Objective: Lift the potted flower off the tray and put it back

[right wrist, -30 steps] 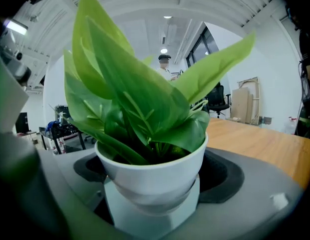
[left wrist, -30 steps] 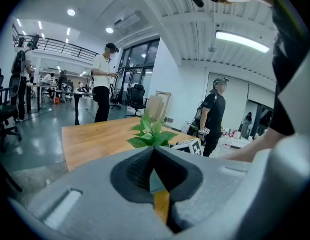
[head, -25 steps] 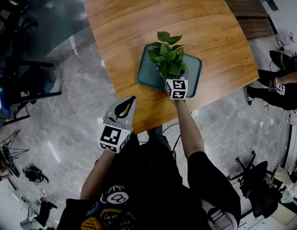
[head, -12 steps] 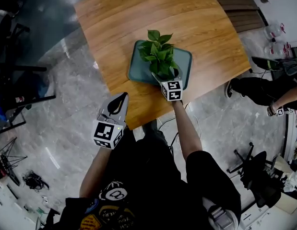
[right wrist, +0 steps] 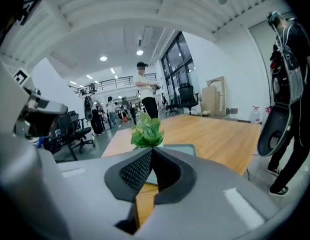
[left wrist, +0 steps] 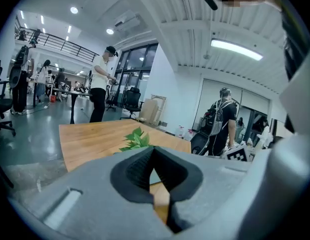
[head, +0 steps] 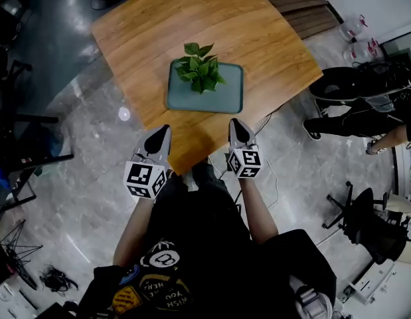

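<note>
While the leafy green potted flower (head: 197, 76) stood upright towards the far left part of the grey-green rectangular tray (head: 228, 98), the tray lay flat on the square wooden table (head: 258, 38), nearer its front edge. Both grippers hung at that near edge, well apart from the pot. The left gripper (head: 163, 133) had its jaws meeting at the tips, gripping nothing. The right gripper (head: 237, 127) likewise had its jaws pressed together, empty. A person in dark clothes (head: 351, 92) was off the table's right corner, on the grey polished floor (head: 92, 178).
</note>
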`<state>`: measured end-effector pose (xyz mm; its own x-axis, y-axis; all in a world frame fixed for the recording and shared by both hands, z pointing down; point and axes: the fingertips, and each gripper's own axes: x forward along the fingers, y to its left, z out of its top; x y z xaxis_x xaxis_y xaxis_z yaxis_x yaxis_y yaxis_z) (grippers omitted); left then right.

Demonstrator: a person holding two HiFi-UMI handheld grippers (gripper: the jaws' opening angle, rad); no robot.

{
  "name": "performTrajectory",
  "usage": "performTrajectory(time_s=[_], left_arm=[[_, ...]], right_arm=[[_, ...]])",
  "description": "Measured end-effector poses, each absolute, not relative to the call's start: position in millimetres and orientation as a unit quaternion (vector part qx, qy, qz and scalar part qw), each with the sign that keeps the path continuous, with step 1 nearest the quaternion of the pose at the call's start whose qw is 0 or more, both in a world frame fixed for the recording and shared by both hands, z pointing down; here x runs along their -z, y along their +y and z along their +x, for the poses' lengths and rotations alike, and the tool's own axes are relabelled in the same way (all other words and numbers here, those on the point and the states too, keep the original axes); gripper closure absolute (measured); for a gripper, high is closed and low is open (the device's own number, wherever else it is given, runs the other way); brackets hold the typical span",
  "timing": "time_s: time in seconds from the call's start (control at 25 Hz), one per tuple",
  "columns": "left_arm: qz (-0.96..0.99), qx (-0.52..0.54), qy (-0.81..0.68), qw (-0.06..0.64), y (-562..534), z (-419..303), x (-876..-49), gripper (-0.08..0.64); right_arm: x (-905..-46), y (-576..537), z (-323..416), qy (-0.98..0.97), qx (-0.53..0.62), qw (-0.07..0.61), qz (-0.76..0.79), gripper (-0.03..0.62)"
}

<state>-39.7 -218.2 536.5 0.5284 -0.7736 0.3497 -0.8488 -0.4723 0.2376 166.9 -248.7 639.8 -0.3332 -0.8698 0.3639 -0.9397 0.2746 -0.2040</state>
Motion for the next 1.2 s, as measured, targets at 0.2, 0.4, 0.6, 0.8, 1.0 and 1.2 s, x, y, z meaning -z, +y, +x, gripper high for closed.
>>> performTrajectory(time_s=[0.2, 0.4, 0.6, 0.8, 1.0, 1.2], left_arm=[[0.876, -0.074, -0.447, 0.165, -195, -45, -496, 0.563], [0.893, -0.062, -0.424, 0.136, -158, -52, -457, 0.564], [0.903, -0.062, -0.407, 0.119, -115, -47, -437, 0.563], [0.902, -0.05, -0.413, 0.119, -91, -45, -427, 0.563], [0.908, -0.047, -0.402, 0.112, -87, -42, -428, 0.564], [0.912, -0.047, -0.393, 0.103, -80, -39, -428, 0.564]], right_arm=[[-547, -190, 163, -0.777, -0.144, 0.048, 0.611, 0.589], [-483, -136, 157, -0.762, -0.118, 0.025, 0.637, 0.589], [-446, -91, 167, -0.742, -0.119, -0.01, 0.66, 0.591], [-439, -66, 170, -0.743, -0.124, -0.004, 0.657, 0.591], [-436, -65, 154, -0.751, -0.113, 0.003, 0.65, 0.591], [-437, -62, 148, -0.752, -0.112, 0.004, 0.649, 0.591]])
